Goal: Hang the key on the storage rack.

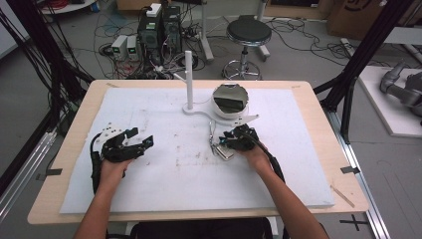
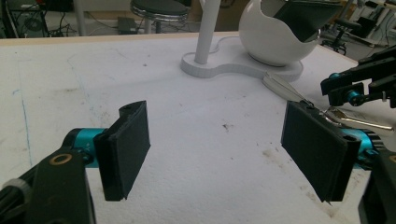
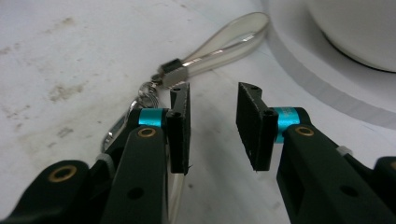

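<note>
Right tool [image 3: 212, 128] gapes just beside, perhaps touching, keychain [image 3: 219, 39].

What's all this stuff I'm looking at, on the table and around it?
Foam mat: one, white, covering the wooden table.
Stand with upright post: one, white, far middle of the mat.
Egg-shaped bowl: one, white with a dark inside, on the stand's base.
Keychain with clear strap: one, silvery, on the mat beside the right gripper.
Stool: one, black seat, on the floor beyond the table.
Computer boxes: several, dark and pale, among floor cables.
Left gripper: black, open, over bare mat.
Right gripper: black, open, at the keychain.
</note>
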`<state>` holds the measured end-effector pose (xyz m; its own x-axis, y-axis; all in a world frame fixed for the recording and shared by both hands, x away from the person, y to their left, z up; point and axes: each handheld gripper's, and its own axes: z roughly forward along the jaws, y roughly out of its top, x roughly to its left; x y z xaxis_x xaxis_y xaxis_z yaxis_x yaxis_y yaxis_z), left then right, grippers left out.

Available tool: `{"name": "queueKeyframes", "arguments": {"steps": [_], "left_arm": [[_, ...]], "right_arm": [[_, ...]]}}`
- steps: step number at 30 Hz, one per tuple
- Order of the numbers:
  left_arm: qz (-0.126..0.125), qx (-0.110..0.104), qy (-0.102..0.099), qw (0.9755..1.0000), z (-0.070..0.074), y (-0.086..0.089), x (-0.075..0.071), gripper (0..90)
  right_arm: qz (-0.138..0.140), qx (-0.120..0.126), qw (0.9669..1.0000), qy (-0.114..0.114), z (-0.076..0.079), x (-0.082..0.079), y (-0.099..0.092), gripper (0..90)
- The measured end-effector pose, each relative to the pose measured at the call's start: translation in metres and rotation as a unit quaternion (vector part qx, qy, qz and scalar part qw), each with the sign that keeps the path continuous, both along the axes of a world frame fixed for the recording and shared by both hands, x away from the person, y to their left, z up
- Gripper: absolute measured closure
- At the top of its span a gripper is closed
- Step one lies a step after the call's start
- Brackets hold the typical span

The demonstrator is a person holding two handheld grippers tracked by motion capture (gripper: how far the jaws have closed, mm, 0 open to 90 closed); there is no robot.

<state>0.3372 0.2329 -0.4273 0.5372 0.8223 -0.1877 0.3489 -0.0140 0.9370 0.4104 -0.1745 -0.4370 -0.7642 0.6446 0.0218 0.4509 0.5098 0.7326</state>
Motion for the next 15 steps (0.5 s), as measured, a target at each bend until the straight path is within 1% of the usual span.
{"name": "queueKeyframes", "arguments": {"steps": [2, 6, 11, 12, 13, 14, 15], "left_arm": [[0.0, 0.0, 0.0, 1.0, -0.0002, 0.0003, 0.0001, 23.7], [-0.001, 0.001, 0.001, 1.0, -0.0002, -0.0007, 0.0003, 23.7], [-0.002, 0.002, 0.0, 1.0, -0.0001, -0.0016, 0.0004, 23.7], [-0.002, 0.003, 0.0, 1.0, 0.0001, -0.0015, 0.0001, 23.8], [-0.001, 0.003, 0.0, 1.0, 0.0001, -0.0013, 0.0001, 23.8], [-0.001, 0.002, 0.001, 1.0, 0.0001, -0.0011, 0.0, 23.8], [0.0, 0.001, 0.001, 1.0, 0.0, -0.0011, 0.0001, 23.8]], "right_arm": [[0.013, 0.017, 0.9996, 0.021, -0.0014, 0.001, 0.0019, 70.5], [0.033, 0.029, 0.998, 0.046, -0.0011, -0.0011, 0.0028, 73.6], [0.058, 0.036, 0.9959, 0.059, -0.001, -0.0045, 0.0071, 73.5], [0.063, 0.034, 0.9958, 0.058, -0.0008, -0.0053, 0.0084, 70.9], [0.054, 0.033, 0.9968, 0.049, -0.0004, -0.0056, 0.0096, 66.4], [0.042, 0.041, 0.9969, 0.051, 0.0002, -0.0047, 0.0096, 63.0], [0.034, 0.047, 0.9972, 0.048, 0.0004, -0.0028, 0.0098, 61.8]]}}
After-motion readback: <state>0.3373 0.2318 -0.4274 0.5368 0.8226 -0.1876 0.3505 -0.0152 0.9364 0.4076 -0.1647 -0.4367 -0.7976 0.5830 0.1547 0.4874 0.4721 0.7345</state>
